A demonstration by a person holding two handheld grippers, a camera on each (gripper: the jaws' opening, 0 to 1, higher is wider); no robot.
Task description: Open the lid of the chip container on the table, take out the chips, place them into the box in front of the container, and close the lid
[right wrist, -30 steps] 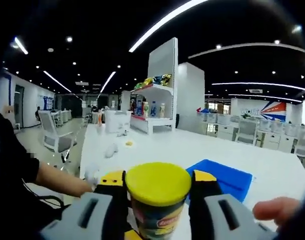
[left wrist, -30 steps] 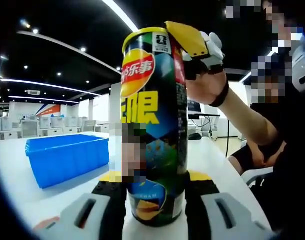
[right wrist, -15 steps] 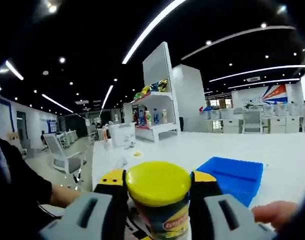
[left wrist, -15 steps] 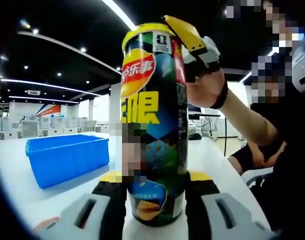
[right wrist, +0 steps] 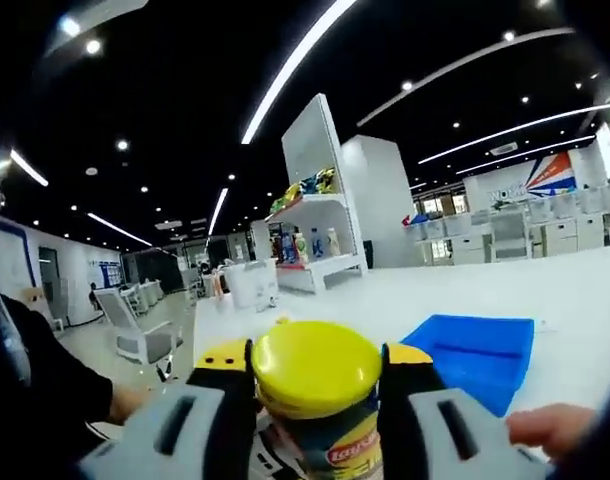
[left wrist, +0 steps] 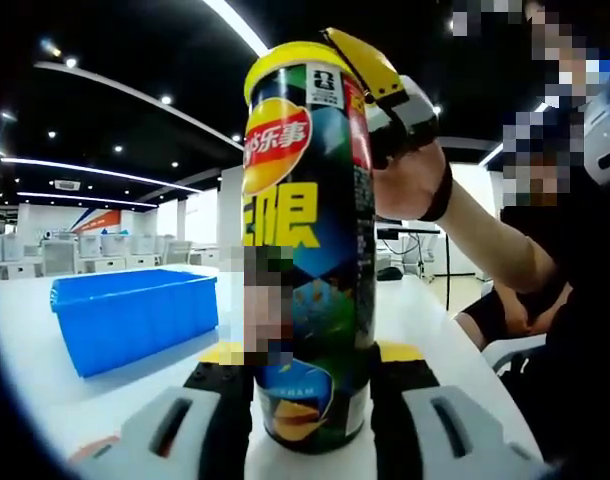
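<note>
My left claw [left wrist: 310, 385] is clamped on the foot of the chip container [left wrist: 307, 250], which stands upright on the white worktop [left wrist: 55, 385] between my two jaws. My right claw [right wrist: 317, 375] is closed around the yellow lid [right wrist: 317, 365] at the top of that same can, one jaw on each side. The left gripper view shows the can's full height, with my right claw [left wrist: 380, 85] biting the rim and my hand [left wrist: 410, 180] behind it. The blue box [left wrist: 135, 315] sits beside the can. The right gripper view adds shelves [right wrist: 315, 235] and chairs [right wrist: 130, 320] far behind.
</note>
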